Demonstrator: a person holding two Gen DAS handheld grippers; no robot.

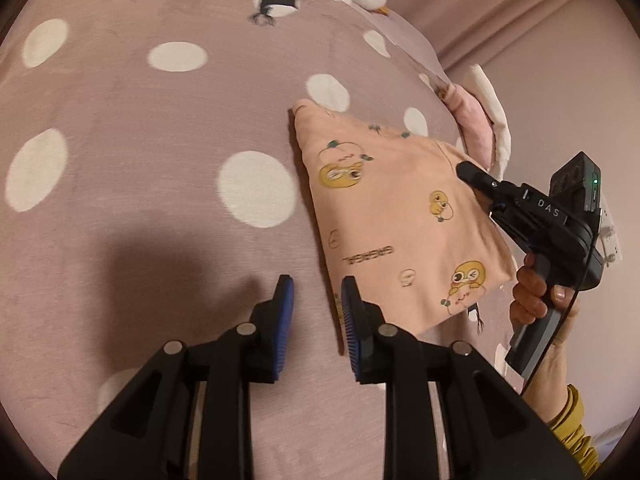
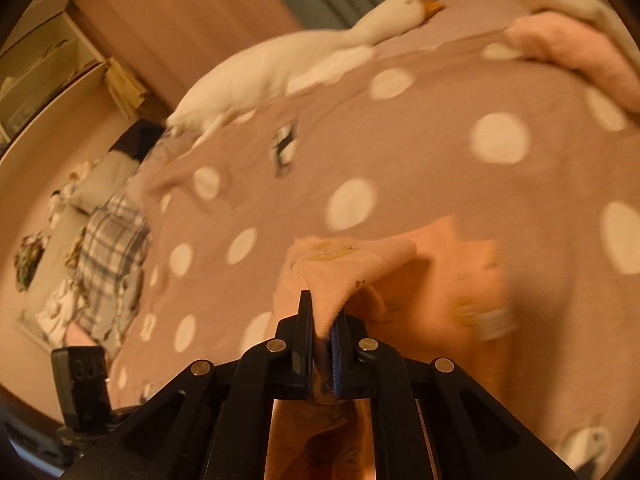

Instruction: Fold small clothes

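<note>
The right gripper (image 2: 322, 322) has its two fingers (image 2: 305, 320) pressed together on a raised fold of the one peach garment (image 1: 400, 216), so that the cloth peaks up out of the narrow slit between the pads and drapes away on both sides. In the left wrist view the same tool reaches in from the right edge, its black tip resting at the garment's far right corner, with one hand (image 1: 534, 300) wrapped round the grip and a mustard-yellow sleeve (image 1: 572, 428) below it. The left gripper (image 1: 318, 304) hovers over the bed just beside the garment's near left edge; its two blue-padded fingers (image 1: 285, 300) stand a little apart with nothing between them. The garment, printed with small yellow cartoon figures, lies partly folded toward the right side of the bed, on one dusty-pink cover (image 1: 160, 200) scattered with many white dots. Beyond it lie two soft toys: one long white goose (image 2: 280, 68) along the far edge and one pink-and-white plush (image 1: 478, 128) near the garment's far corner.
</note>
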